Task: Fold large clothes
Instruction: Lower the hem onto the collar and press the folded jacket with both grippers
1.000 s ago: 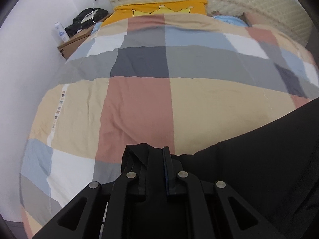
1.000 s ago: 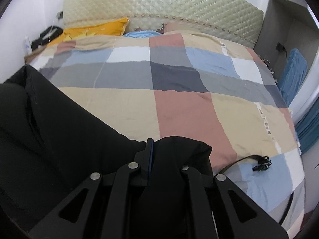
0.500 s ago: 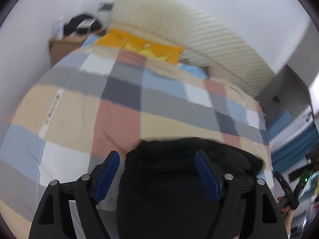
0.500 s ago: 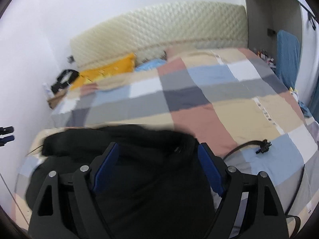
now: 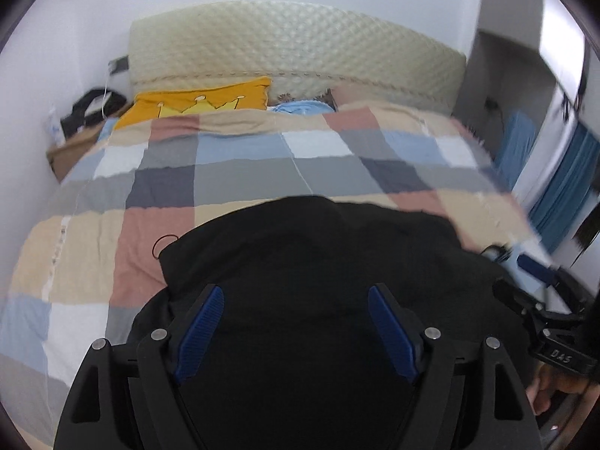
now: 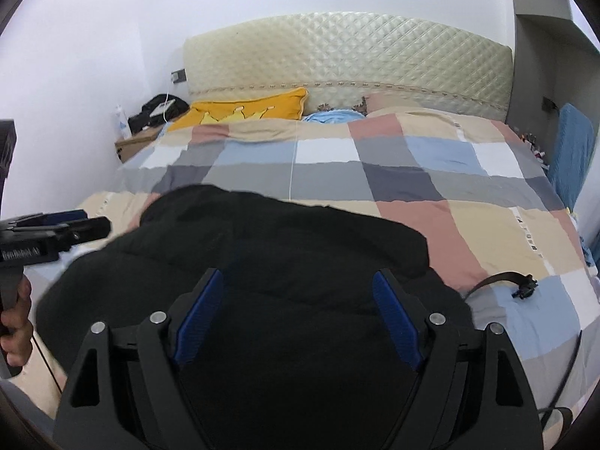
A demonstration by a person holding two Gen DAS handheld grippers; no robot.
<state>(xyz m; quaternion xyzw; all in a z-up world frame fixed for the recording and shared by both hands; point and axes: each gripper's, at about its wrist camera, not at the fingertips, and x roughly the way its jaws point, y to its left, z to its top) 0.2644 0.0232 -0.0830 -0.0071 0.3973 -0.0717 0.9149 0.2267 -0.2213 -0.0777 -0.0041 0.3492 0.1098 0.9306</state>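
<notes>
A large black garment point(image 5: 311, 262) point(image 6: 262, 255) lies folded over on the checked duvet point(image 5: 240, 176) point(image 6: 431, 172) at the near end of the bed. My left gripper point(image 5: 296, 300) hovers above the garment with its blue pads point(image 5: 202, 326) wide apart and nothing between them. My right gripper point(image 6: 296, 292) hangs over the same cloth, open, its blue pads point(image 6: 393, 318) clear of the fabric. Each view catches the other gripper at its edge: the right gripper point(image 5: 540, 270) in the left wrist view, the left gripper point(image 6: 56, 225) in the right wrist view, held by a hand point(image 6: 15, 322).
A quilted cream headboard point(image 6: 348, 56) and a yellow pillow point(image 6: 247, 108) stand at the far end. A bedside table point(image 6: 138, 142) with a bottle and black items is at the left wall. A black cable point(image 6: 498, 281) lies on the duvet's right side. Blue cloth point(image 6: 570, 150) hangs at right.
Both grippers were shut on the black garment's edge a second ago; they have opened, let the cloth drop onto the bed, and lifted back and upward from it.
</notes>
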